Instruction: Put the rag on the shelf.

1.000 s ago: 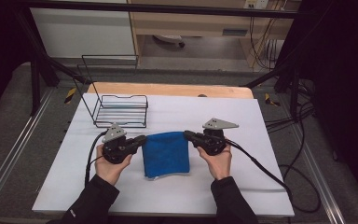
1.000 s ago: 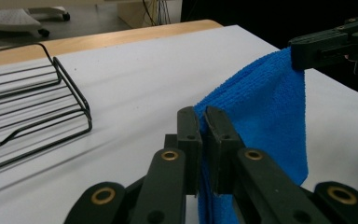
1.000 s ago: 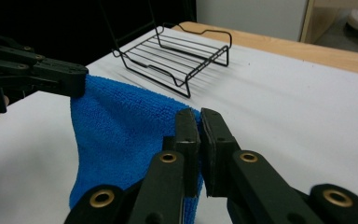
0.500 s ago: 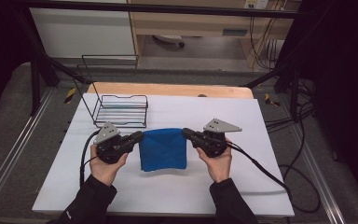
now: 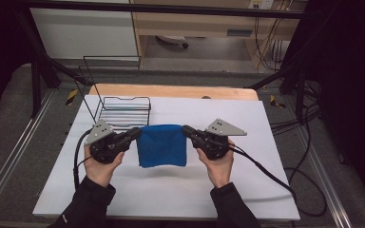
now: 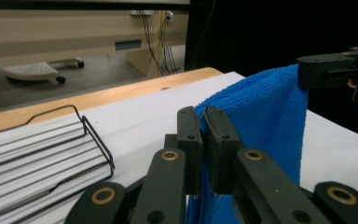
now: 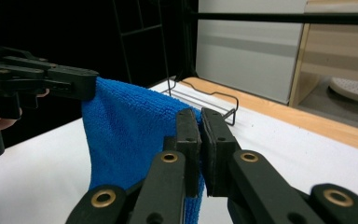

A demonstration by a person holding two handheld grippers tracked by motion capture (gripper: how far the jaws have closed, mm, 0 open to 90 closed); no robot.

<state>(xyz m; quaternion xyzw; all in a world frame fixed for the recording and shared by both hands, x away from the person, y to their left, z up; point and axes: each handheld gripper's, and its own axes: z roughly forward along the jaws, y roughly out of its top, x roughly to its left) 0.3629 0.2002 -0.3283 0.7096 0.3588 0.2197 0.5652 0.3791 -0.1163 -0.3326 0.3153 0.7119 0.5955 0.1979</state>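
Note:
A folded blue cloth [image 5: 162, 145] hangs in the air above the white table [image 5: 171, 190], stretched between the two grippers. My left gripper [image 5: 136, 132] is shut on the cloth's top left corner, and my right gripper [image 5: 186, 129] is shut on its top right corner. In the left gripper view the jaws pinch the blue cloth [image 6: 256, 121] at my left gripper [image 6: 203, 116], with the other gripper holding the far corner. The right gripper view shows my right gripper [image 7: 200, 119] clamped on the cloth [image 7: 126, 135], which droops below it.
A black wire rack [image 5: 123, 110] stands on the table's far left, just behind the left gripper. A wooden strip [image 5: 171, 91] runs along the table's far edge. Cables [image 5: 266, 171] trail off to the right. A tall wire frame [image 5: 111, 66] stands behind the rack.
Both grippers have lifted the cloth off the table and carried it away from the person, so that it now hangs between them.

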